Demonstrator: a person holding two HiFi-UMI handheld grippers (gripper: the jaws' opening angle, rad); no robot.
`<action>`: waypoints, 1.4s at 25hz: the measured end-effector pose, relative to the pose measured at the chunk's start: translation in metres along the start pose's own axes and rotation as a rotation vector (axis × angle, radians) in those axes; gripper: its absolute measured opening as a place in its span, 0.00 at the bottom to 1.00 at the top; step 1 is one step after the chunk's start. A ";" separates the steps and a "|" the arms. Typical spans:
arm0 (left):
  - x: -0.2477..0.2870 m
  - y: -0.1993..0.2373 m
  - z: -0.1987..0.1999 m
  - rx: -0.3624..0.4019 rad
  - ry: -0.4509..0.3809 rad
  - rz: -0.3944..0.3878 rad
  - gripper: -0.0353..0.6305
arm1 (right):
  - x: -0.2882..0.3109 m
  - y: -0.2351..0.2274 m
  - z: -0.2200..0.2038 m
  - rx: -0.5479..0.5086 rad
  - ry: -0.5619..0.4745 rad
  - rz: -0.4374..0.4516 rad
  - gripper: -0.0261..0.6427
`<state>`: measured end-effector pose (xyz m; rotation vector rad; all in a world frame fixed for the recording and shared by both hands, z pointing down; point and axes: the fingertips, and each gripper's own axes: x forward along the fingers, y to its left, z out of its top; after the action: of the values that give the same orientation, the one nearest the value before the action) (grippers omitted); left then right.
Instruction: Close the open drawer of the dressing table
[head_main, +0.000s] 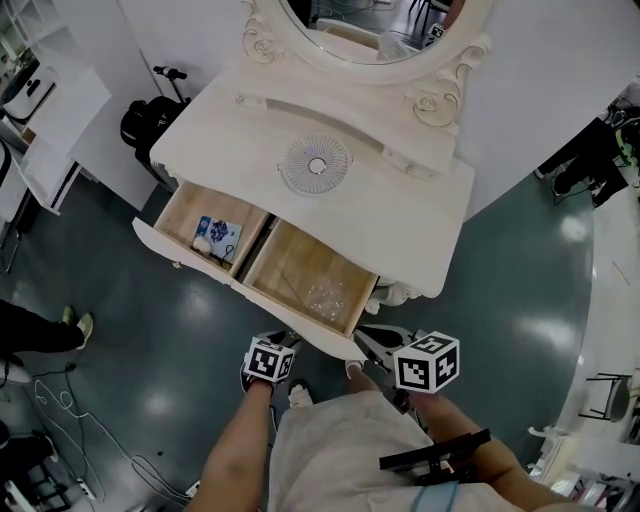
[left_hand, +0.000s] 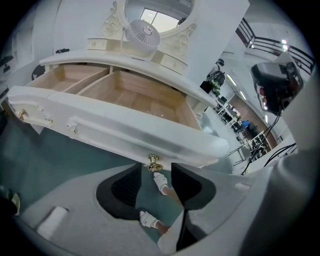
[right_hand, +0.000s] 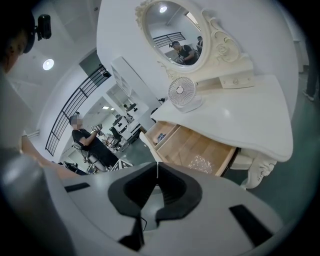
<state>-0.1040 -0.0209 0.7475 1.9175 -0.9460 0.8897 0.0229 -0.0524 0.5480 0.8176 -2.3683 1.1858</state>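
Wooden drawer (head_main: 190, 258), two compartments (head_main: 185, 215) (head_main: 290, 262), stands open; left gripper (left_hand: 156, 172) fingers (left_hand: 127, 187) apart near one brass knob (left_hand: 154, 163), right gripper (right_hand: 157, 169) fingers (right_hand: 177, 187) together.

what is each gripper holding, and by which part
Nothing. The left gripper is open, drawer knob untouched between its fingers; the right gripper is shut, empty.

1 white dressing surface (head_main: 425, 215) carries 1 oval mirror (head_main: 372, 28) and 1 small round fan (head_main: 316, 165). 1 open drawer (left_hand: 130, 131) has 2 compartments, holding 1 blue-printed packet (head_main: 217, 237) and 1 crumpled clear wrapper (head_main: 326, 297). 2 tongs show: left tongs (left_hand: 156, 167) and right tongs (right_hand: 157, 169).
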 end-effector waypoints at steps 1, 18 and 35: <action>0.002 0.001 0.000 -0.006 0.001 0.003 0.32 | 0.001 0.000 0.000 -0.001 0.002 0.003 0.06; 0.016 0.007 0.000 0.009 0.053 0.035 0.26 | 0.003 -0.007 -0.003 0.009 0.021 0.007 0.07; 0.022 0.007 0.016 0.028 0.074 0.036 0.26 | 0.001 -0.015 0.001 0.028 0.017 0.001 0.06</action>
<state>-0.0956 -0.0437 0.7619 1.8829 -0.9314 0.9924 0.0317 -0.0611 0.5569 0.8127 -2.3440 1.2246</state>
